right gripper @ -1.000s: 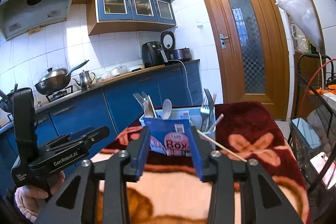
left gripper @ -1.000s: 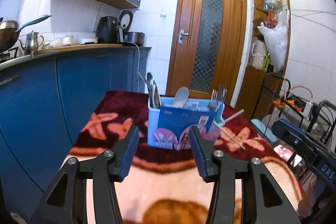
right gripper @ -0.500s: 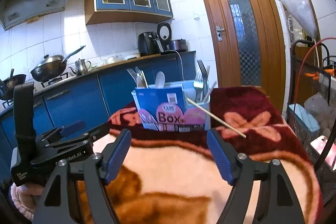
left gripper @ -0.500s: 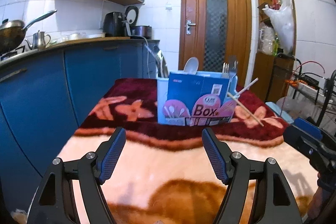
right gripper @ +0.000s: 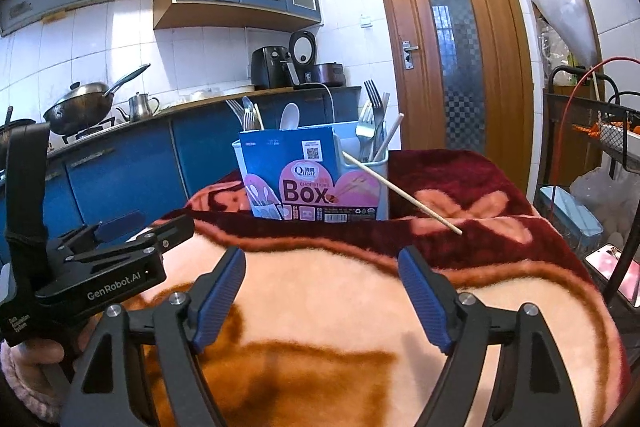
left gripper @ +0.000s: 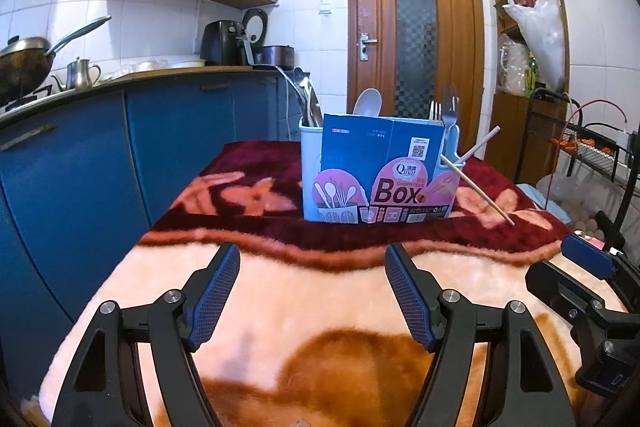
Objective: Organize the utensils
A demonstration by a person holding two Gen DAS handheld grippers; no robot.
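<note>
Plush blanket [left gripper: 320, 307], glossy utensil box [left gripper: 376, 175], both ribbed hand-held grippers [left gripper: 312, 291] [right gripper: 320, 291] just widened, empty.

Both tongs, left [left gripper: 312, 271] and right [right gripper: 322, 277], opened wide, empty, lowered toward blanket [left gripper: 328, 303]

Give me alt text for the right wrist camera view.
Open right gripper, holding nothing, hangs over a floral blanket facing a blue utensil box of forks and spoons; one chopstick leans out onto the blanket. Left gripper alongside.

We see a wooden door [left gripper: 416, 39] behind a floral blanket [left gripper: 328, 291]. A wok [right gripper: 78, 107] and kettle [right gripper: 140, 106] sit on the counter [right gripper: 208, 103], beside an air fryer [right gripper: 272, 67].
</note>
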